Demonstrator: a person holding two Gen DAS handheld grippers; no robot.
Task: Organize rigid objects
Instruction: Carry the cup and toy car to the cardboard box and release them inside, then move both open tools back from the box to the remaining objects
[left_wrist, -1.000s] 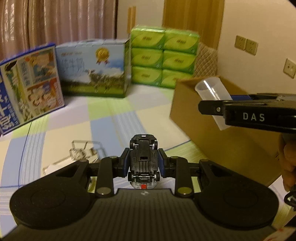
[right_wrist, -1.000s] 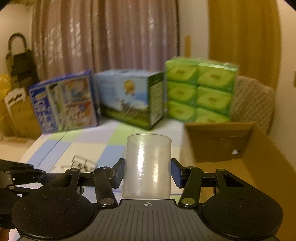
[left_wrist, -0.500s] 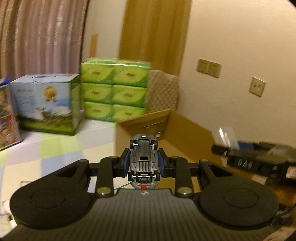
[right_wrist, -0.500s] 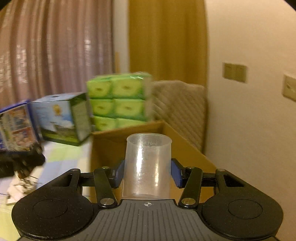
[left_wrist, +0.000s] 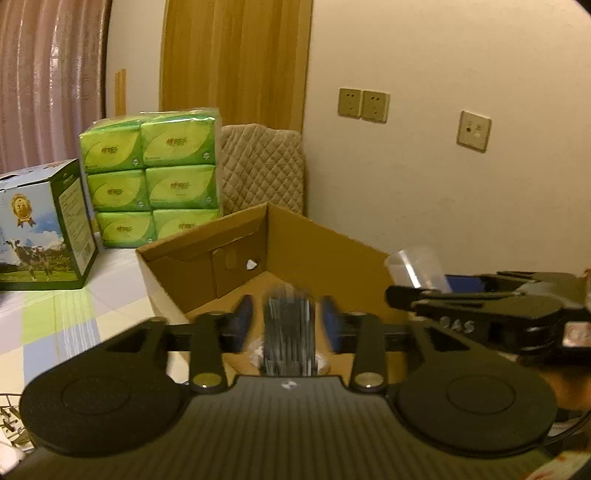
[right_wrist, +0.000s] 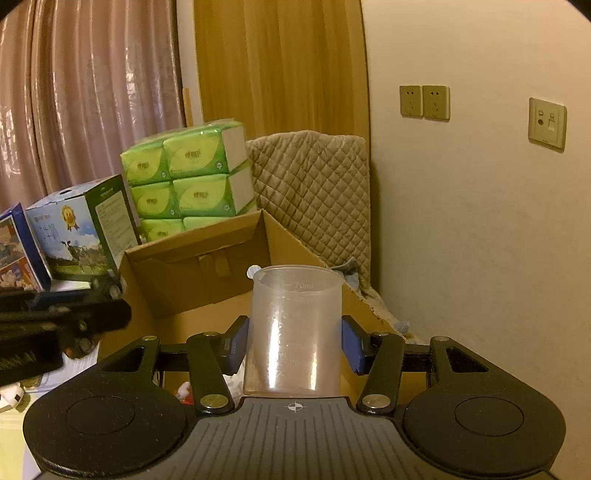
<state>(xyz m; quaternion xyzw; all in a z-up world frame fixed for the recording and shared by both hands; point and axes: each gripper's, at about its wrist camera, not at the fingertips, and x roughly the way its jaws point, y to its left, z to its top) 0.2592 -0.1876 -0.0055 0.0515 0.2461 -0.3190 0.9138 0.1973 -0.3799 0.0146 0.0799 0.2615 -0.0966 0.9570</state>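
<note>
A dark toy car (left_wrist: 289, 338), blurred streaky, hangs between the blue pads of my left gripper (left_wrist: 286, 318), whose jaws are opening. Small gaps show on both sides of the car. It is above the open cardboard box (left_wrist: 314, 251). My right gripper (right_wrist: 294, 341) is shut on a clear plastic measuring cup (right_wrist: 295, 317), held upright over the same box (right_wrist: 192, 284). From the left wrist view, the right gripper (left_wrist: 406, 295) and its cup (left_wrist: 415, 266) sit at the box's right side. The left gripper (right_wrist: 110, 317) shows at the left of the right wrist view.
A stack of green tissue packs (left_wrist: 151, 177) and a milk carton box (left_wrist: 40, 225) stand behind the cardboard box on a checked cloth (left_wrist: 66, 321). A quilted cushion (right_wrist: 314, 195) leans against the wall. A wire object (left_wrist: 9, 410) lies at lower left.
Both grippers swung right from the checked cloth to above the cardboard box. The left jaws parted and the toy car went blurry between them. The cup stays gripped.
</note>
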